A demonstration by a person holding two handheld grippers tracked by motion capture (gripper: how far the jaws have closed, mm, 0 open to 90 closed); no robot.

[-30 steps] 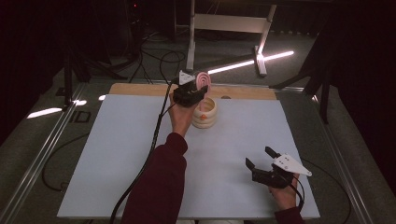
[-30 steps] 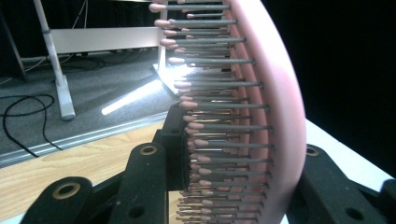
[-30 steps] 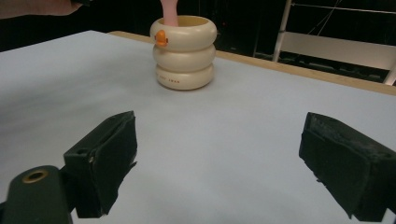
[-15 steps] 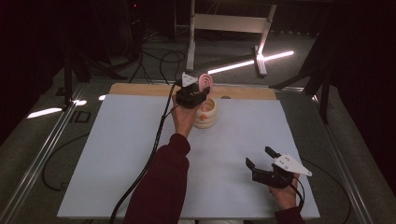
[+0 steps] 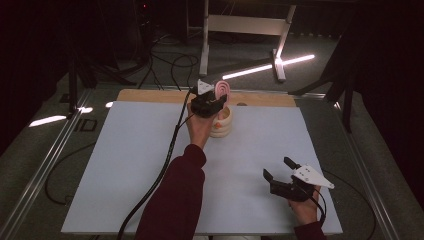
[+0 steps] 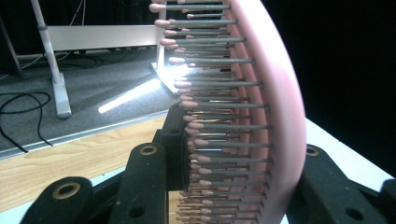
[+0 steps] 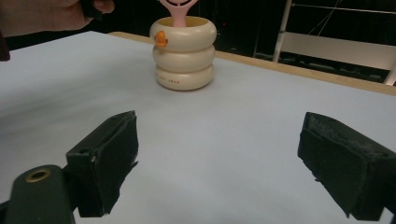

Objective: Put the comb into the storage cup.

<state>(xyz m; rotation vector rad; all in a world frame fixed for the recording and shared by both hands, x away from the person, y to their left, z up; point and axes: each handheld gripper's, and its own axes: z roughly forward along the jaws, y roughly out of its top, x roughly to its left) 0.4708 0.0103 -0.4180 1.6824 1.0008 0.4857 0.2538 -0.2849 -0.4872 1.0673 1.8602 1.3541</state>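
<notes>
Overall, the table (image 5: 125,165) carries a white sheet with a wooden strip along its far edge. Standing near that far edge, the cream ringed holder (image 7: 183,53) bears an orange emblem and a small line of print too small to read. Upright in it is the pink hairbrush (image 6: 261,116), its handle down in the holder. The left gripper (image 5: 209,103), forearm outstretched, is clamped on the brush head. The right gripper (image 5: 280,172) rests low at the near right, jaws wide apart and empty.
</notes>
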